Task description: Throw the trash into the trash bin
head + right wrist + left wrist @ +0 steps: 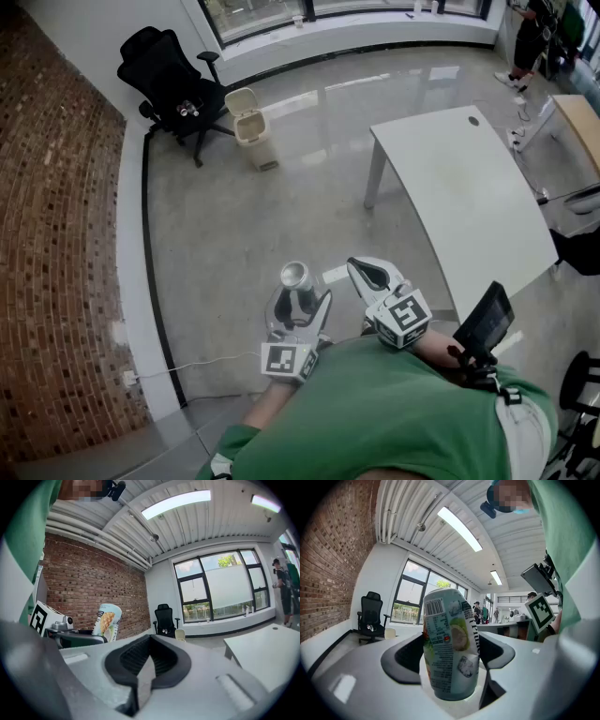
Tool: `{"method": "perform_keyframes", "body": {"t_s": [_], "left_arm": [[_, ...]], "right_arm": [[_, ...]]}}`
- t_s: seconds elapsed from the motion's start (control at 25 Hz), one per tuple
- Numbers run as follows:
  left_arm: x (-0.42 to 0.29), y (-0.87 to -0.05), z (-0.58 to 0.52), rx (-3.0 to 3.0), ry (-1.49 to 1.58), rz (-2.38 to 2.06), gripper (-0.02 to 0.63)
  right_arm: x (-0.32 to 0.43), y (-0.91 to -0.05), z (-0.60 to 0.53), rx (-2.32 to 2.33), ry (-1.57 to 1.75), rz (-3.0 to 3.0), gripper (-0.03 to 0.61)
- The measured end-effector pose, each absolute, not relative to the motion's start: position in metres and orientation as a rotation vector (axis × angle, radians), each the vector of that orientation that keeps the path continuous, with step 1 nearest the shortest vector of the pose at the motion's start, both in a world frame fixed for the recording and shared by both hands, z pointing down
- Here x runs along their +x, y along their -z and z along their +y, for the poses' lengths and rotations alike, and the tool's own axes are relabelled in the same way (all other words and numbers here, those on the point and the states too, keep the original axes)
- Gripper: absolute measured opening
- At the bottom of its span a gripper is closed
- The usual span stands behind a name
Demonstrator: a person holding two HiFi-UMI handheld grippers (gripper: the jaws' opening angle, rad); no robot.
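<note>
A person in a green shirt [375, 412] stands on a polished concrete floor [234, 225], seen from above, with a gripper in each hand. Nearest, the left gripper [300, 307] is held level in front of the body. Its two fingers are spread wide and pinch a drink can [297, 277] by its sides. The can stands upright between the pads, pale, with a barcode and fruit on its label. Just to its right, the right gripper [368, 274] has its fingers pressed together on nothing.

Farther off on the right is a white table [469, 187]. On the left runs a brick wall [56, 216], with a thin white cable [197, 364] on the floor near its foot. At the far end, under the windows, a small cream trash bin [251, 128] stands just beside a black office chair [173, 80]. The bin's lid looks tipped up, though it is too small to be certain.

The can is well apart from the bin, so the step in hand seems to be carrying it across. Doing that well likely means keeping the pinch firm and the can upright while walking the open floor between wall and table. The cable needs stepping clear of. The fingers should spread only once the can is directly above the bin's mouth. The idle right gripper could lift the lid if it proves shut.
</note>
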State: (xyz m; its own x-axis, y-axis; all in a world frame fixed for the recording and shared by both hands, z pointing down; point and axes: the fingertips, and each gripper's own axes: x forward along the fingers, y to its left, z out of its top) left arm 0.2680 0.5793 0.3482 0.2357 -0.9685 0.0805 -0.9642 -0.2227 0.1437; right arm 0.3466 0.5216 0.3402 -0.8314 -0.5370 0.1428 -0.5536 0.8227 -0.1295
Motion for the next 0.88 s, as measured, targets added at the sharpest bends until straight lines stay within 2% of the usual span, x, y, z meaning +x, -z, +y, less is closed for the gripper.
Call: {"method": "perform_keyframes", "body": {"t_s": [0.88], "left_arm": [[0.274,-0.334,0.582,2.379,0.039,-1.818,0.367]], "right_arm": [[0.354,-0.343,0.527,0.900,-0.277,-2.893,0.003]]}}
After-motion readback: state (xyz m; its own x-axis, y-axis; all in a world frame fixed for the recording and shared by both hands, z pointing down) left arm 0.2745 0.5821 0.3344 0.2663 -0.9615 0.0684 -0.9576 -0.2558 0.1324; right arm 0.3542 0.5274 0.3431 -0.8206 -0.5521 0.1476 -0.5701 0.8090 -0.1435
